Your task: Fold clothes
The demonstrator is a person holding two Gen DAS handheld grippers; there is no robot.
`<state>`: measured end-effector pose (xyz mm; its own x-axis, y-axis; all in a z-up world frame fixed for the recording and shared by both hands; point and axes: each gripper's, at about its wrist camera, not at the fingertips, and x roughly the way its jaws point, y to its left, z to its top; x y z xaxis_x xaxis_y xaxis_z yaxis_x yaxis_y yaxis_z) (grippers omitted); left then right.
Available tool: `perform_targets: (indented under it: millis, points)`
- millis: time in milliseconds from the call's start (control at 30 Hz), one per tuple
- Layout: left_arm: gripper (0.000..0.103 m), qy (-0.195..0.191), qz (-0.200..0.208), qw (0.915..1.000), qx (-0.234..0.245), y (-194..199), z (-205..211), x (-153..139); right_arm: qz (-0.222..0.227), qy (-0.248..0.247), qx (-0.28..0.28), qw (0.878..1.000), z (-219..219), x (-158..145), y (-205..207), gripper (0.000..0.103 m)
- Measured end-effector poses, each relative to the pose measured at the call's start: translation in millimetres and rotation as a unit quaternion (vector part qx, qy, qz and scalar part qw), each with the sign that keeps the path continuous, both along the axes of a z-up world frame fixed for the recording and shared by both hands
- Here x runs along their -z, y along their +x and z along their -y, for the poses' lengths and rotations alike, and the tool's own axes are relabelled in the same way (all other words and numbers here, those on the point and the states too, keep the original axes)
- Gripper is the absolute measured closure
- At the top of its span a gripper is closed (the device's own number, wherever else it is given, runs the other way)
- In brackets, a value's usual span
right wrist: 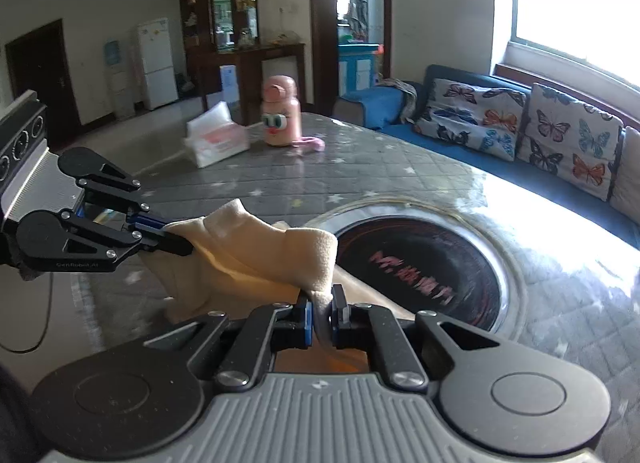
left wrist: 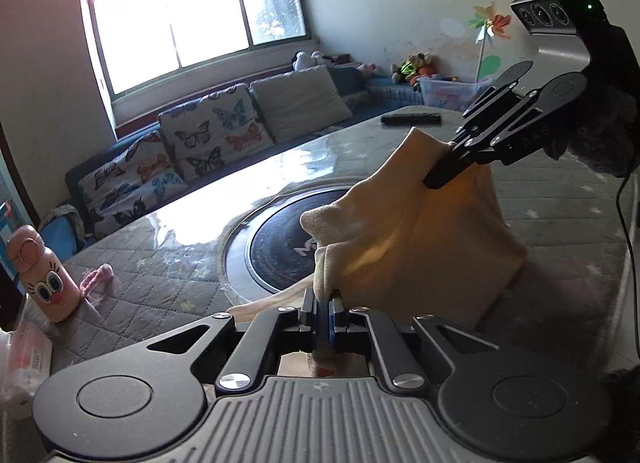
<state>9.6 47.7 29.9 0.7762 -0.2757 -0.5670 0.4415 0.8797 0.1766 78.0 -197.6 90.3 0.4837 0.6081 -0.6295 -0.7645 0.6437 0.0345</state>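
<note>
A cream-yellow garment [left wrist: 420, 231] hangs above the grey quilted table [left wrist: 160, 275], stretched between both grippers. My left gripper [left wrist: 326, 303] is shut on one corner of it. My right gripper [left wrist: 444, 167] shows at the upper right of the left wrist view, shut on the other corner. In the right wrist view the garment [right wrist: 260, 259] runs from my right gripper [right wrist: 322, 303] at the bottom centre to my left gripper [right wrist: 176, 239] at the left. The lower part of the cloth droops toward the table.
A round black cooktop [left wrist: 280, 247] is set in the table under the cloth. A pink cartoon bottle [left wrist: 44, 275], a pink cord [left wrist: 96, 279] and a tissue pack [right wrist: 216, 139] sit at one end. A remote [left wrist: 412, 118] lies at the far edge. A sofa with butterfly cushions [left wrist: 192, 147] is beyond.
</note>
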Motion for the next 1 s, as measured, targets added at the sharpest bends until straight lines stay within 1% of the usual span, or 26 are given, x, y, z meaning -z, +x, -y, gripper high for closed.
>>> perform_targets:
  millis: [67,167,233,300,333,400,467,500,567,600,633,667,733,833,1000]
  points:
    - [0.097,-0.002,-0.010,0.9999,-0.010,21,-3,8,-0.011,0.001,0.013,1.000,-4,8,21,0.096]
    - [0.097,-0.005,-0.036,0.9987,-0.037,51,-8,27,-0.022,-0.003,0.029,0.999,-13,24,46,0.095]
    - [0.094,-0.006,-0.053,0.9973,-0.051,66,-11,39,-0.039,-0.005,0.045,0.998,-20,41,64,0.094]
    - [0.093,-0.005,-0.063,0.9959,-0.064,76,-14,49,-0.050,-0.007,0.062,0.997,-23,56,77,0.091]
    - [0.089,-0.006,-0.067,0.9953,-0.069,80,-15,52,-0.056,-0.005,0.069,0.996,-23,61,80,0.090]
    - [0.085,-0.004,-0.063,0.9951,-0.077,82,-18,53,-0.068,-0.004,0.085,0.994,-21,74,89,0.082]
    - [0.084,0.002,-0.054,0.9947,-0.087,82,-23,51,-0.066,-0.006,0.099,0.993,-15,78,91,0.080]
    - [0.083,0.004,-0.052,0.9942,-0.094,83,-26,50,-0.065,-0.006,0.108,0.992,-10,78,91,0.076]
    - [0.077,0.006,-0.048,0.9923,-0.114,83,-32,48,-0.062,-0.007,0.125,0.990,1,78,91,0.066]
    - [0.070,0.005,-0.046,0.9912,-0.124,83,-36,47,-0.060,-0.008,0.129,0.990,4,77,90,0.066]
    - [0.065,0.002,-0.044,0.9903,-0.132,82,-38,45,-0.058,-0.009,0.134,0.989,8,77,89,0.066]
    - [0.063,-0.002,-0.041,0.9894,-0.139,80,-41,43,-0.056,-0.011,0.139,0.989,12,76,87,0.066]
    - [0.051,-0.011,-0.034,0.9898,-0.138,74,-42,37,-0.058,-0.012,0.143,0.988,18,77,84,0.066]
    - [0.039,-0.016,-0.025,0.9917,-0.125,65,-37,29,-0.066,-0.011,0.144,0.987,25,78,79,0.066]
    - [0.040,-0.016,-0.031,0.9935,-0.108,59,-27,31,-0.075,-0.008,0.150,0.986,28,88,80,0.067]
